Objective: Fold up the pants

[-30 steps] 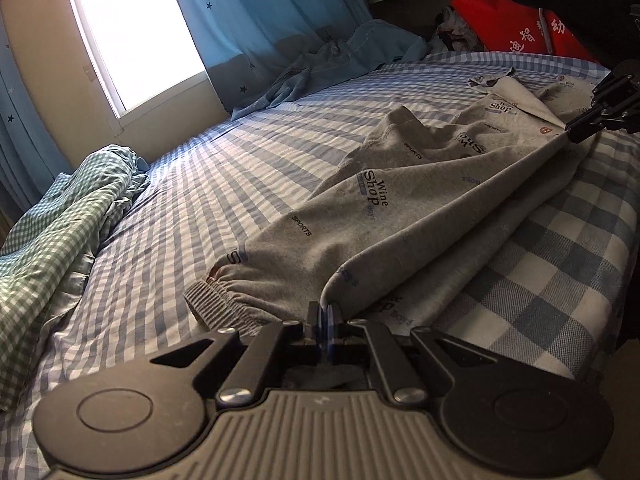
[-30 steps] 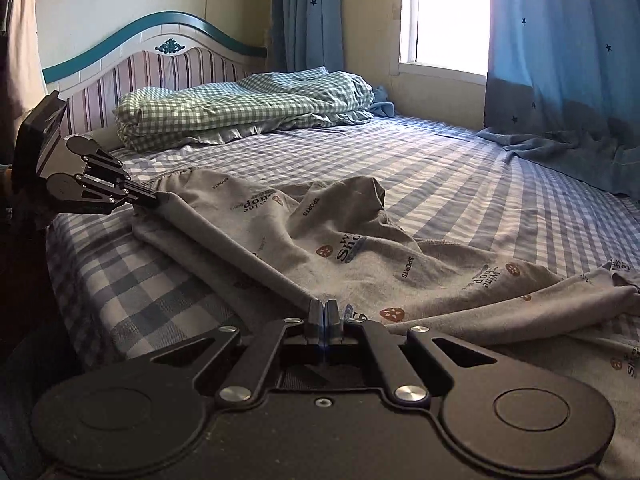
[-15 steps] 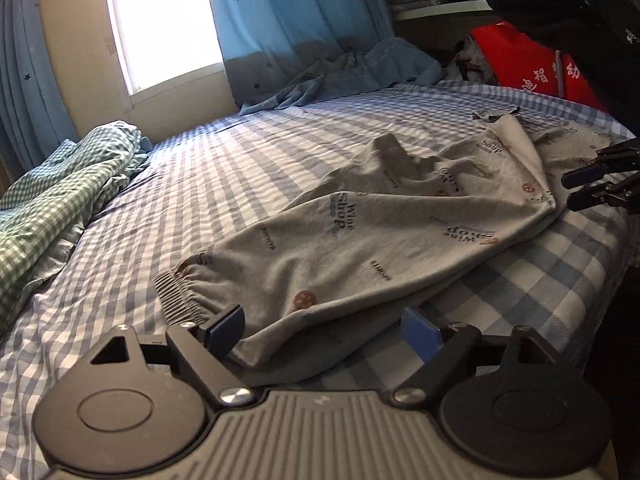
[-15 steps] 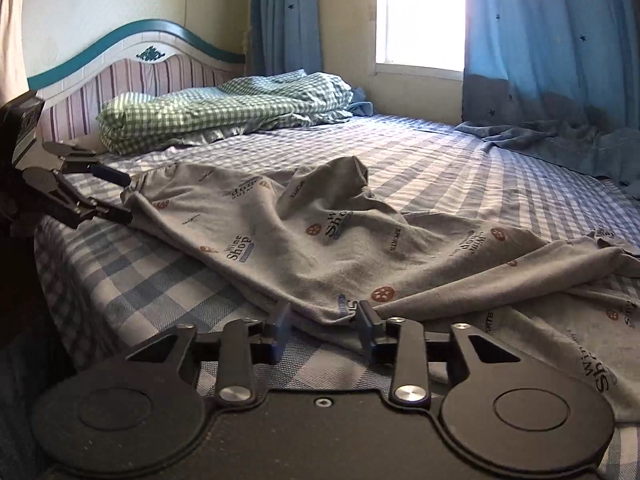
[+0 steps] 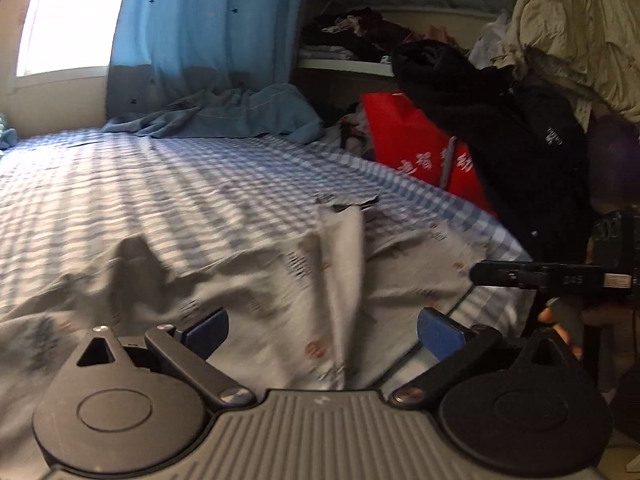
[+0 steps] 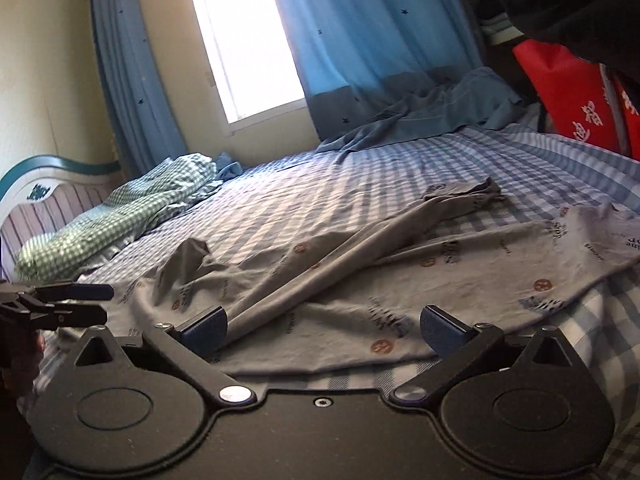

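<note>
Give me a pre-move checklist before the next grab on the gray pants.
1. Left gripper open, nothing held: ok.
2. Right gripper open, nothing held: ok.
3. Gray pants lying on the checked bed sheet, not hanging off: ok.
4. Pants flat and smooth: not ok, a long raised ridge and wrinkles remain.
5. Elastic cuff in view: ok.
6. Waistband position: cannot tell.

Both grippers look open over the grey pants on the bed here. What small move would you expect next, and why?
Probably the right gripper lowers and closes on the raised ridge of the grey pants between its fingers. Both it and the left gripper are open and hold nothing, and the pants lie rumpled on the checked bedsheet, one leg bunched diagonally across the other, so they likely need regrasping and flattening first.
</note>
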